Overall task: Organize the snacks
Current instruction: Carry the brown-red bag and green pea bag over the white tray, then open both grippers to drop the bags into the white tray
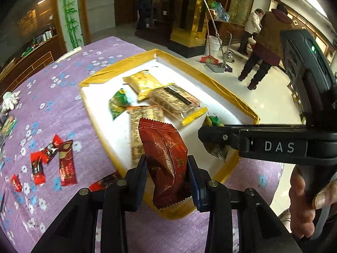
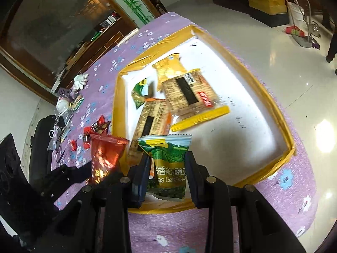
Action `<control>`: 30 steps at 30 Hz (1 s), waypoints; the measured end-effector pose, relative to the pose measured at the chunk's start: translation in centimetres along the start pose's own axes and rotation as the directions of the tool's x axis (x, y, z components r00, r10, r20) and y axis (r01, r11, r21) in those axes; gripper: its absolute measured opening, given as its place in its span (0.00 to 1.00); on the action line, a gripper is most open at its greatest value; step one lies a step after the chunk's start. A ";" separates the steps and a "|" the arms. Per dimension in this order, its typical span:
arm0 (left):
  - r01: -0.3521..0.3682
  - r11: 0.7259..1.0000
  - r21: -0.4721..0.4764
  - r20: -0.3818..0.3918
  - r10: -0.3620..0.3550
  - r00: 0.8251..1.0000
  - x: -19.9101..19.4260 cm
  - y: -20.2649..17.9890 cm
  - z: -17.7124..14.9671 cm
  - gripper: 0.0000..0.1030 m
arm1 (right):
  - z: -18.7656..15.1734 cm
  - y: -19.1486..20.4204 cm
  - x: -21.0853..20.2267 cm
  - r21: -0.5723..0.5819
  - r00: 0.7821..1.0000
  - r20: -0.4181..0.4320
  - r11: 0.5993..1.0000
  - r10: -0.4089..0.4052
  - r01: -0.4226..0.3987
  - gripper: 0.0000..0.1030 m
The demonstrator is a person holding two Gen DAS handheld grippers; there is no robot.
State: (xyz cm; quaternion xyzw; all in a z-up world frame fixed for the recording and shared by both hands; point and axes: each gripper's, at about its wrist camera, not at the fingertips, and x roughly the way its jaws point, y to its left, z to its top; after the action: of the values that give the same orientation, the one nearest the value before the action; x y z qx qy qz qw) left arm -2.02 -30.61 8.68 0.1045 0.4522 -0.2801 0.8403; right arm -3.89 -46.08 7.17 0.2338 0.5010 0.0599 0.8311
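Note:
My left gripper [image 1: 167, 168] is shut on a dark red snack packet [image 1: 165, 158] and holds it over the near edge of the white tray with a yellow rim [image 1: 229, 97]. The packet also shows in the right wrist view [image 2: 105, 158]. My right gripper [image 2: 167, 168] is shut on a green pea snack packet [image 2: 168, 166] above the tray's near rim [image 2: 271, 105]; it shows in the left wrist view [image 1: 212, 145] at the right. In the tray lie a yellow packet [image 1: 142, 82], a long cracker pack [image 1: 174, 101], a small green packet [image 1: 118, 105] and an orange-edged pack [image 1: 145, 116].
Several small red packets [image 1: 52, 160] lie on the purple flowered tablecloth [image 1: 52, 97] left of the tray. A white glove [image 1: 9, 99] and clutter sit at the table's far left. Two people [image 1: 265, 42] stand on the floor beyond, near a broom [image 1: 214, 42] and bucket.

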 end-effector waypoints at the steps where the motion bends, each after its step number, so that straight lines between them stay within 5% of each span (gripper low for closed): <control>1: 0.001 1.000 0.004 -0.003 0.000 1.000 0.3 -0.2 0.2 0.36 | 0.2 -0.2 0.0 -0.001 1.000 0.000 1.000 -0.002 0.002 0.31; 30: 0.004 1.000 0.005 -0.045 -0.003 0.999 5.6 -1.9 1.1 0.36 | 2.9 -2.5 3.1 -0.035 0.995 -0.088 0.998 -0.053 0.050 0.31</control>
State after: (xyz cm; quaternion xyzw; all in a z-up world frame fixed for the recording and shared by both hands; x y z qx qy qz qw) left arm 0.08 -34.78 4.89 0.1123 0.4703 -0.2804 0.8292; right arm -0.20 -48.23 4.63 0.2040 0.5423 0.0569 0.8131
